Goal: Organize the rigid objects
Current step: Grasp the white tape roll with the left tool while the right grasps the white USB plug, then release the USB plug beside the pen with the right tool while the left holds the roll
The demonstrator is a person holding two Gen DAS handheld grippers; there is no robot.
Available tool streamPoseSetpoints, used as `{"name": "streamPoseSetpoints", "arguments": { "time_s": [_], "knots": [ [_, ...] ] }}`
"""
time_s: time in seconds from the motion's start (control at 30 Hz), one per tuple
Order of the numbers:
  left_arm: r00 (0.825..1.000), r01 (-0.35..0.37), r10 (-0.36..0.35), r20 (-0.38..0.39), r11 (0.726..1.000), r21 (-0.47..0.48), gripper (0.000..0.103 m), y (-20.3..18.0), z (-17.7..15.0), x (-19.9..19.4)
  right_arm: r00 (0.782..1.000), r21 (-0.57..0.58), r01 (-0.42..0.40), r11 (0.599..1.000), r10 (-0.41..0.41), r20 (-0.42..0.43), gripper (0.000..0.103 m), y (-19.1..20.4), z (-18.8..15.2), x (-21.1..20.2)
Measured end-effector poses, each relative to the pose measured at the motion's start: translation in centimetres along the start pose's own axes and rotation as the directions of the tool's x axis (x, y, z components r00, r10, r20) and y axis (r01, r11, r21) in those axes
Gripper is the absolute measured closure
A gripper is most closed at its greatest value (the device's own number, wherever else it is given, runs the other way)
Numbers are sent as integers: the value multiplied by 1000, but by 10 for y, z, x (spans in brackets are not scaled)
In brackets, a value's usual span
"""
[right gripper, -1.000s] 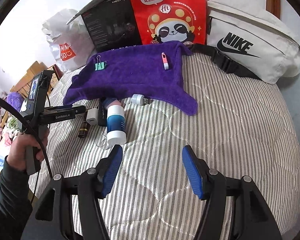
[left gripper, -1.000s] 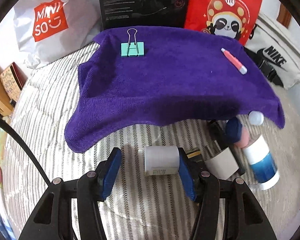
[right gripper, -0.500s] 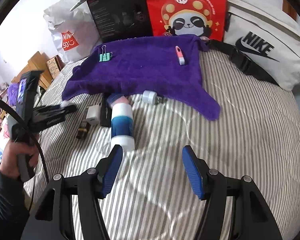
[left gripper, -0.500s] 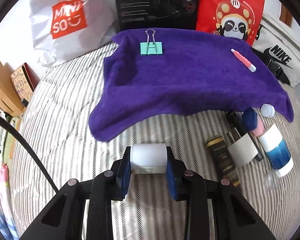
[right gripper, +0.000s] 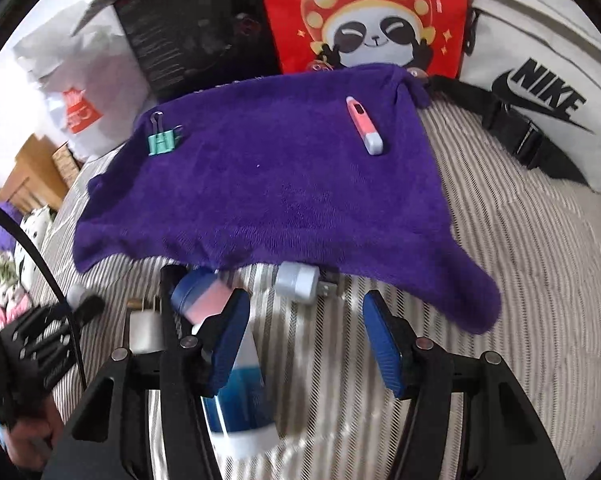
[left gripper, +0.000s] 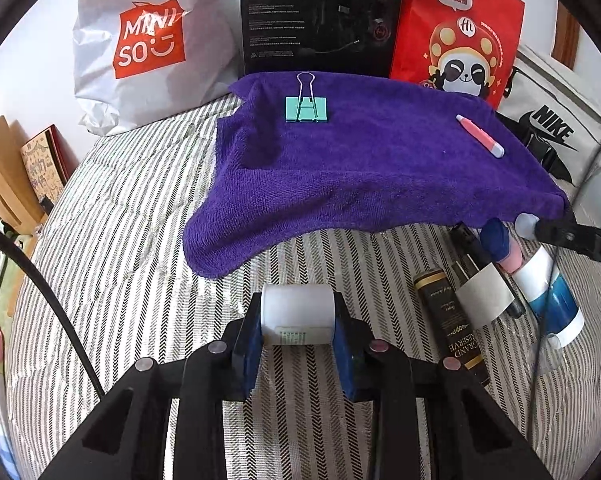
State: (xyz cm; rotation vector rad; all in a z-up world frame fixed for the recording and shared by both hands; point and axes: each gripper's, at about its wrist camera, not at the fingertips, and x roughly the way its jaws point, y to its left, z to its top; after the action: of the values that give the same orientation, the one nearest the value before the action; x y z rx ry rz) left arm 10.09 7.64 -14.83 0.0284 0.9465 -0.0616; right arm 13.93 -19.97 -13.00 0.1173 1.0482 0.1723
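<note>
Left gripper clamps a small white cylinder; right gripper gapes empty over the striped quilt

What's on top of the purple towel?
On the purple towel: a teal binder clip and a pink-and-white pen-like stick, apart. Whatever lies beneath it is hidden.

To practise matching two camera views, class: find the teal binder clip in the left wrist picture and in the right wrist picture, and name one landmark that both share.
Left wrist: the teal binder clip lies upper centre, on the far part of the purple towel.
Right wrist: the clip lies upper left, near the towel's far left corner.
Shared landmark: the pink pen-like item on the towel, to the clip's right in both.
</note>
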Motion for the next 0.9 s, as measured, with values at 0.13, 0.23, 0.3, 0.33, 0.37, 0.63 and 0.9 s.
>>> {"name": "streamPoseSetpoints", "arguments": {
  "time_s": [0.13,0.23,0.3,0.33,0.37,0.63,0.9],
  "knots": [
    [1000,-1,1,13,1000,6,73,0,-3,-1,998,4,66,998,-66,14,53,8,3,14],
    [1000,4,-4,10,1000,9,73,0,-3,-1,994,-20,113,993,-113,1,67,14,2,26],
    [1000,7,-7,12,1000,16,73,0,-3,-1,990,-66,138,988,-137,19,67,19,1,26],
    [1000,11,-11,13,1000,16,73,1,-3,-1,991,-77,136,988,-135,19,67,19,1,27],
    [1000,15,-15,14,1000,13,73,2,-3,-2,992,-79,125,989,-124,16,67,17,0,26],
    [1000,11,-12,22,1000,16,73,2,-4,-2,989,-145,141,979,-144,-10,67,-12,-19,-11],
    [999,33,-33,-3,999,23,73,3,0,-1,988,-156,136,978,-146,-54,67,-24,-36,-2]
  ]
}}
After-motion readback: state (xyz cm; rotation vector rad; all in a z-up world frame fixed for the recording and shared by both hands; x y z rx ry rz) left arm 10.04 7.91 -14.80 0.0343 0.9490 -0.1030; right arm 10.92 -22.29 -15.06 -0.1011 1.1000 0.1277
